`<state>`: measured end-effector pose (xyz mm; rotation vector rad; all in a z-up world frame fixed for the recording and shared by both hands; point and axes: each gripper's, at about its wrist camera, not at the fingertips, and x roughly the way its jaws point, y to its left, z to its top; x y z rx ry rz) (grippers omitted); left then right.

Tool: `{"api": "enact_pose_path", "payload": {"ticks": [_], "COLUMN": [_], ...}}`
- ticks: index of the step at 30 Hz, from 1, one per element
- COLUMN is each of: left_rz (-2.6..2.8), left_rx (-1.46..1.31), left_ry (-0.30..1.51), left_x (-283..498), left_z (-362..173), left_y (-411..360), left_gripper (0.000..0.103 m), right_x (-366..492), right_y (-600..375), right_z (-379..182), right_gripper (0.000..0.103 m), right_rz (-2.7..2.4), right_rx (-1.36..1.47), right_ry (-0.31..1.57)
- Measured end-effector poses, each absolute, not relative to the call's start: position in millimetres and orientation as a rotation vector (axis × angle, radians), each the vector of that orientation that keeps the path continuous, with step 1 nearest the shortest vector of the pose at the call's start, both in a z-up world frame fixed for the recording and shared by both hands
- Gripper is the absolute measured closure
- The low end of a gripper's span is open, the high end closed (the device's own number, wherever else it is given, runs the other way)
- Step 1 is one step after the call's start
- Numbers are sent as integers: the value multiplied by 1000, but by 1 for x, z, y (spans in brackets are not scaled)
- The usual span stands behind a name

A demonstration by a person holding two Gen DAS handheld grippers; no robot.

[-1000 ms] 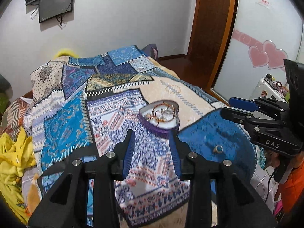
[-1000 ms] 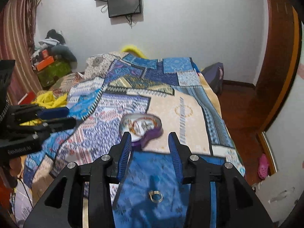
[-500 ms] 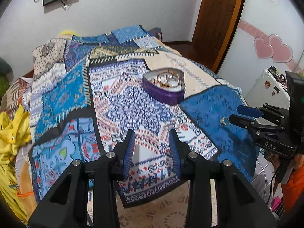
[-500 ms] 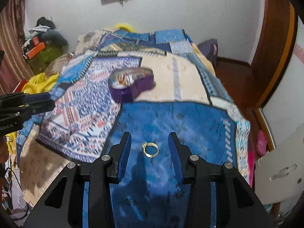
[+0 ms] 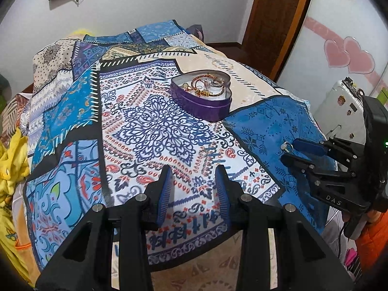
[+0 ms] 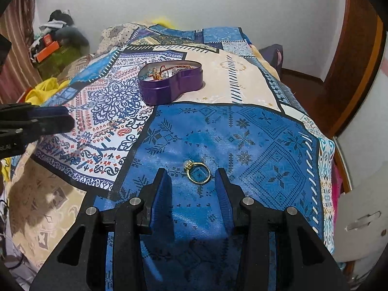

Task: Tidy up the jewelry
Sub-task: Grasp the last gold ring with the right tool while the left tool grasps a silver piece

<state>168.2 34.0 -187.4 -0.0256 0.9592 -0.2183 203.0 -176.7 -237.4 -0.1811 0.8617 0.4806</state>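
A gold ring with a pale bead point(image 6: 198, 172) lies flat on the blue patch of the bedspread, right between the tips of my open right gripper point(image 6: 192, 173). In the left wrist view the ring point(image 5: 287, 147) shows just beyond the right gripper's fingertips point(image 5: 294, 149). A purple heart-shaped tin point(image 6: 169, 86) holding several bracelets and chains stands open further up the bed; it also shows in the left wrist view point(image 5: 202, 97). My left gripper point(image 5: 192, 174) is open and empty, low over the patterned cloth near the bed's foot.
The patchwork bedspread point(image 5: 135, 126) covers the bed. Yellow cloth point(image 5: 9, 155) lies at the left side. A white case point(image 5: 346, 111) stands to the right, a wooden door point(image 6: 351, 55) and a clothes pile point(image 6: 58, 36) behind.
Both grippers have pulled back and dropped toward the bed's foot. The right gripper has come down so the ring now lies between its fingertips. Both stay open.
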Motion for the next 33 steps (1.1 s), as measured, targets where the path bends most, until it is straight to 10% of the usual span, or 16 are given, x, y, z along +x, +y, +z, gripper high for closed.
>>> {"api": "enact_pose_path", "payload": {"ticks": [8, 18, 28, 33], "left_rz": [-237, -259, -239, -235], "left_rx": [-30, -13, -45, -39], "left_ry": [984, 1023, 1025, 1015], "left_x": [178, 198, 212, 211], "left_z": [-196, -212, -222, -221], "left_y": [26, 15, 21, 20], "left_gripper": [67, 70, 93, 94], "right_x": [208, 212, 217, 219], "right_y": [-181, -178, -190, -191], "right_z": [-237, -235, -228, -231], "right_gripper": [100, 100, 99, 75], "right_rz": [522, 523, 517, 548], "right_rx": [-123, -121, -83, -48], "right_ry": [861, 847, 829, 884]}}
